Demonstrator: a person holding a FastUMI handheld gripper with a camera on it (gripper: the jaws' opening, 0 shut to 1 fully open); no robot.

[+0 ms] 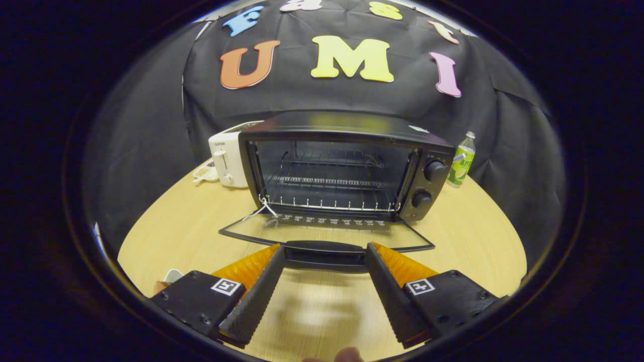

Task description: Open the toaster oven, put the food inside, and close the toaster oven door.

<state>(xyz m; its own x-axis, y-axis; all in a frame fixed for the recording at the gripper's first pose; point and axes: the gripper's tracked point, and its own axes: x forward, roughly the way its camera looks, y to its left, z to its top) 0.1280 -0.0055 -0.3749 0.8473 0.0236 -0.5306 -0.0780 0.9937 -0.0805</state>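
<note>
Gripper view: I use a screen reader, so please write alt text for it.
A black toaster oven stands on a pale wooden table, its glass door folded down flat and its racks bare. The open gripper has its fingertips at either end of the door's black handle.

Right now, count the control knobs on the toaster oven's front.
2: upper knob and lower knob, stacked right of the open cavity. The open gripper has its fingertips at the door handle.
</note>
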